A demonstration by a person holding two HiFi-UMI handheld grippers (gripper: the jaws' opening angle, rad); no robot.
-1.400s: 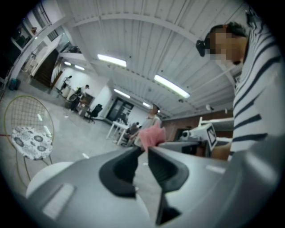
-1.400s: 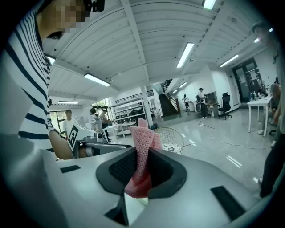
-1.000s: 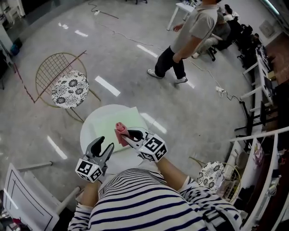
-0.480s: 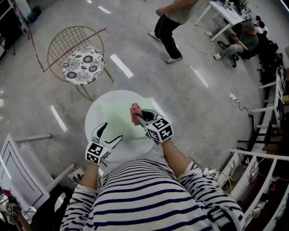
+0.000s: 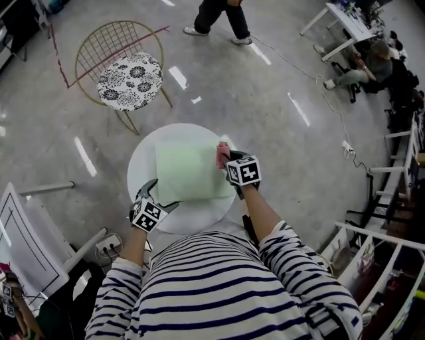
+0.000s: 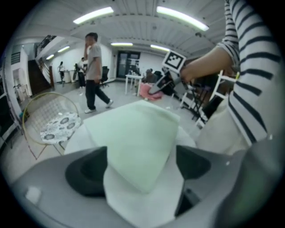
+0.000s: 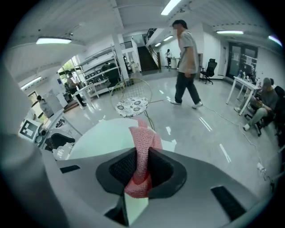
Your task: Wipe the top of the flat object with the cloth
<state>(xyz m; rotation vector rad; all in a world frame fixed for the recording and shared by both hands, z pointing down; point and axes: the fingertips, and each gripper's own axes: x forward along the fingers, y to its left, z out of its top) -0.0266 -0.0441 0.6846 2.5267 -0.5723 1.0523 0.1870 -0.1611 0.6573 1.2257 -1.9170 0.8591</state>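
While the left tongs [image 5: 159,197] are opening, their jaws already stand wide apart. The near corner of the pale green flat square board [image 5: 191,171] lies between them, and neither pad presses on it. In the left gripper view that corner [image 6: 133,138] reaches down between the two dark pads, with the bare top of the round white desk [image 6: 129,202] below it. In the head view the board lies flat at the middle of the frame and covers most of the desk [image 5: 141,174]; the left tongs sit at its lower left corner.

The right tongs [image 5: 226,159] are clamped on the pink knitted cloth [image 5: 221,154] at the board's right edge, near its upper right corner. The right gripper view shows the cloth [image 7: 143,138] pinched between the narrow jaws [image 7: 141,167], bunched below them and standing up past the tips. Whether it touches the board [image 7: 100,138] cannot be told.

At the upper left of the head view stands a gold wire chair with a flowered cushion [image 5: 129,81]. A walking person's legs [image 5: 219,16] show at the top edge.
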